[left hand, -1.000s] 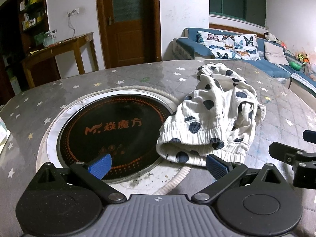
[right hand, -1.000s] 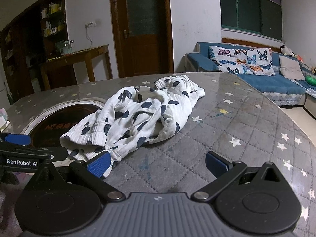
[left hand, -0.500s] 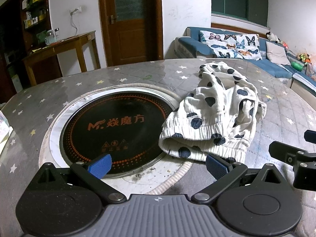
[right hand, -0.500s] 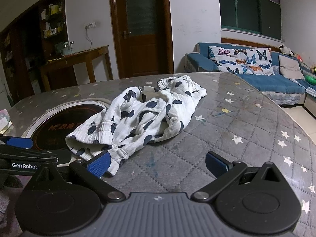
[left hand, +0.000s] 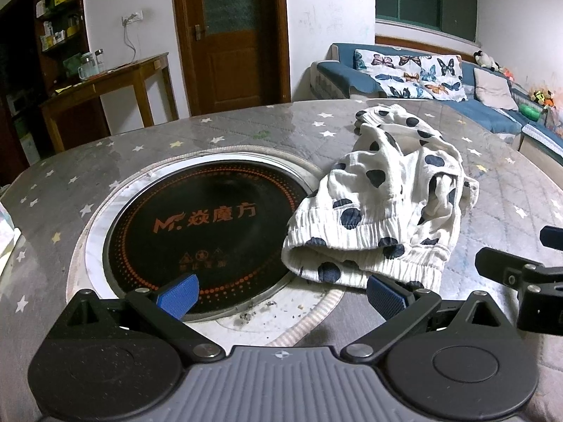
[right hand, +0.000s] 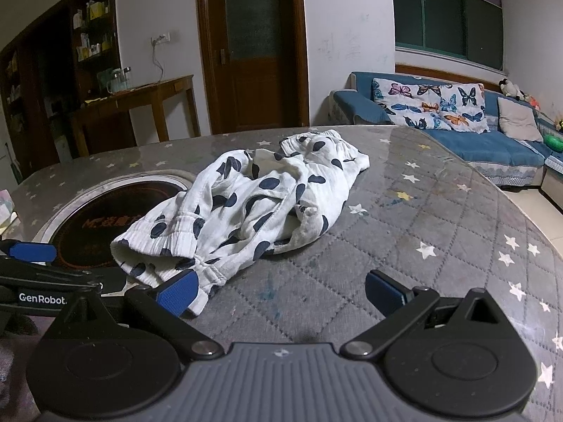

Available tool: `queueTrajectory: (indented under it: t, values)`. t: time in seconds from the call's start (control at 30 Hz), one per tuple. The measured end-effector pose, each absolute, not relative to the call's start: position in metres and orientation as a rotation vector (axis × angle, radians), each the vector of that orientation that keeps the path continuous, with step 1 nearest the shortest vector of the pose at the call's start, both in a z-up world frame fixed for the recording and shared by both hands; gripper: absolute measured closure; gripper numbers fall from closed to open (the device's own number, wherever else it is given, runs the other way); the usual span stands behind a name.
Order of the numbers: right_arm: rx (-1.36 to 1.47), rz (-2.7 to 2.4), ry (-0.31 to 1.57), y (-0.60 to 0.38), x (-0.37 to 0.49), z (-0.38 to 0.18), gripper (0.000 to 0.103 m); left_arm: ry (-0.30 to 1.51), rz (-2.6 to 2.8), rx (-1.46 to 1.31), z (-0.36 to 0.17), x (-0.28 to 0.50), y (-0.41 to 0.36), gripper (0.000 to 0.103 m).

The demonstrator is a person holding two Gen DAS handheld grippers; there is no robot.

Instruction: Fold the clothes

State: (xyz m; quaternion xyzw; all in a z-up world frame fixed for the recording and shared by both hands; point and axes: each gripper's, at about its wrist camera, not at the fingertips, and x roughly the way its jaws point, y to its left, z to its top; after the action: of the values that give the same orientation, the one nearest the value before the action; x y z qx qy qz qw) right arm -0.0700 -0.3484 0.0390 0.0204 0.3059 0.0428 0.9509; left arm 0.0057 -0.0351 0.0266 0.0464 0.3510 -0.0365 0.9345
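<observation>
A crumpled white garment with dark blue spots (left hand: pixel 383 197) (right hand: pixel 257 207) lies on the round grey starred table (left hand: pixel 225 133), its elastic cuff end nearest me and overlapping the rim of the black induction cooktop (left hand: pixel 204 225). My left gripper (left hand: pixel 281 297) is open, just short of the cuff, with its right pad (left hand: pixel 385 297) near the cloth edge. My right gripper (right hand: pixel 281 295) is open too, its left pad (right hand: pixel 176 295) close to the cuff. Nothing is held. Each gripper shows at the edge of the other's view.
The cooktop (right hand: pixel 95 225) sits in a recessed ring at the table's centre, with crumbs at its near rim. A blue sofa with butterfly cushions (right hand: pixel 440 116) stands beyond the table on the right. A wooden side table (left hand: pixel 109 91) and a door are at the back.
Both grippers have risen and drawn a little nearer the garment's cuff end; the cloth itself has not moved, and both stay open.
</observation>
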Motion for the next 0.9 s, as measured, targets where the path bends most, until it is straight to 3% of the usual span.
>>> queueTrajectory:
  t: [0.37, 0.73, 0.9]
  values:
    - [0.045, 0.098, 0.645, -0.351, -0.052, 0.036, 0.009, 0.701, -0.089, 0.114, 0.033, 0.019, -0.041, 0.0]
    - [0.085, 0.149, 0.685, -0.356, -0.03, 0.027, 0.03, 0.669, -0.176, 0.134, 0.045, 0.047, -0.062, 0.002]
    - [0.112, 0.195, 0.687, -0.358, -0.024, 0.026, 0.037, 0.646, -0.245, 0.133, 0.053, 0.057, -0.07, 0.01]
